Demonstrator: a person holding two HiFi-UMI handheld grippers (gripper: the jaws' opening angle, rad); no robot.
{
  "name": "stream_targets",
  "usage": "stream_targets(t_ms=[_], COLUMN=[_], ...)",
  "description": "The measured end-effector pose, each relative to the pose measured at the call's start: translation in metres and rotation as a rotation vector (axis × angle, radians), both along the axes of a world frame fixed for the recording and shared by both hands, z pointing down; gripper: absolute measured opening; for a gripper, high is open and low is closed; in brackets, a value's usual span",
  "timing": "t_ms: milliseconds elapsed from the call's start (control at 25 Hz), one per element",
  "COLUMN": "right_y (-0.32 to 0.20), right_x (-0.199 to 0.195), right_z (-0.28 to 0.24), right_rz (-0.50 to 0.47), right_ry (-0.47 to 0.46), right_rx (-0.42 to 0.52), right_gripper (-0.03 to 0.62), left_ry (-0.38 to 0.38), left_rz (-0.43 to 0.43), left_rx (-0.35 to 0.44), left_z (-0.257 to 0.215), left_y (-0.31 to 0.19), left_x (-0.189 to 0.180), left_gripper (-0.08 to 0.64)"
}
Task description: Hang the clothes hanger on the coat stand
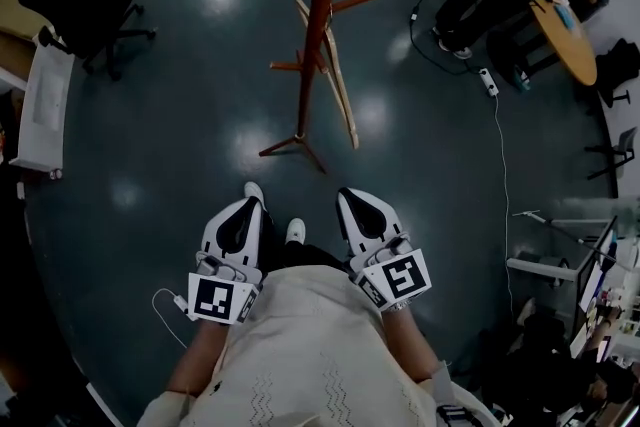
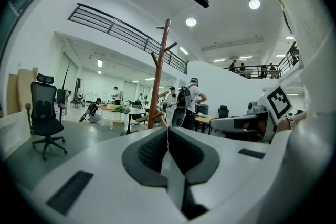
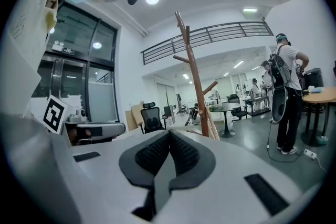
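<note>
Both are pinched shut on nothing: left gripper (image 1: pixel 247 207) and right gripper (image 1: pixel 353 202), lower centre. The pale wooden clothes hanger (image 1: pixel 340 90) is propped by the coat stand (image 1: pixel 318 25), upper centre. It's probably light, stiff and smooth, so I'd grab mid-arm.

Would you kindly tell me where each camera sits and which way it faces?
Head view: on the person's head, facing steeply down at the floor and coat stand; shows left gripper, right gripper, torso.
Left gripper view: on the left gripper, along its shut jaws toward the coat stand; right gripper at right.
Right gripper view: on the right gripper, toward the coat stand; left gripper at left.
Shared: all three show the coat stand.
</note>
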State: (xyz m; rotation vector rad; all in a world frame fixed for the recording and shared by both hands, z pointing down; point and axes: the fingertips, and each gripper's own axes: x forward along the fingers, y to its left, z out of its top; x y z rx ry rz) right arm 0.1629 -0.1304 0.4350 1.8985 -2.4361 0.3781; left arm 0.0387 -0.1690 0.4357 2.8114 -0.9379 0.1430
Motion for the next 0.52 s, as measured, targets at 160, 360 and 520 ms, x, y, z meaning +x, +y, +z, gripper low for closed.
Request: stream_targets(t_ms=[160,360,520], right_y=[-0.005,-0.01,-0.007], right_x=[0.001,0.004,0.008], right_z=[0.0,0.0,0.002], right_rz=[-0.016,-0.013,0.015], right_ry=[-0.002,0.002,-0.028], right_rx=[0.005,0.009,0.017], right_gripper=[0.02,0.02,0.02], left_ry=[0.001,-0.005,-0.002], left_rz=[-0.018,-0.041,-0.054], left_rx=[0.003,-0.005,-0.001], left_z=[-0.001,0.003,0.002], left_y=[-0.002,-0.004,-0.002], left_x=[-0.004,-0.012,-0.016], left_gripper=[0.014,0.014,0.014])
